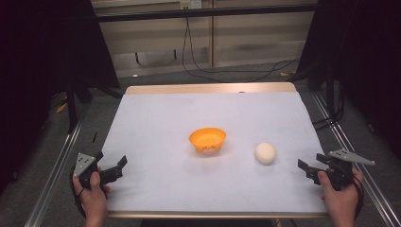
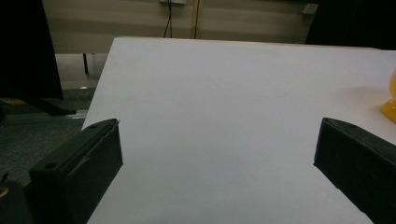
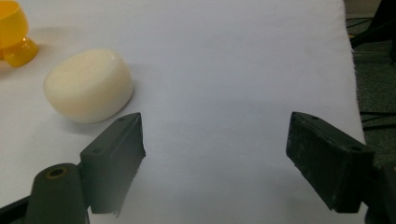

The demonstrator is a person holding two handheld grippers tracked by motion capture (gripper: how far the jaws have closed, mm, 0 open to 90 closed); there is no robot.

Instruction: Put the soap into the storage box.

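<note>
An orange bowl (image 1: 207,139) stands near the middle of the white table sheet (image 1: 156,118); its edge shows at the right of the left gripper view (image 2: 390,100) and at the top left of the right gripper view (image 3: 11,32). A cream round lump (image 1: 265,152) lies to the bowl's right, and in the right gripper view the lump (image 3: 88,85) sits just beyond the left jaw. My left gripper (image 1: 116,168) is held at the front left corner, open and empty (image 2: 217,154). My right gripper (image 1: 309,169) is at the front right, open and empty (image 3: 215,144).
The table's wooden far edge (image 1: 210,88) and front edge (image 1: 213,214) frame the sheet. Metal rails (image 1: 54,170) run along both sides. Cables (image 1: 227,71) lie on the floor behind, and dark curtains hang at left and right.
</note>
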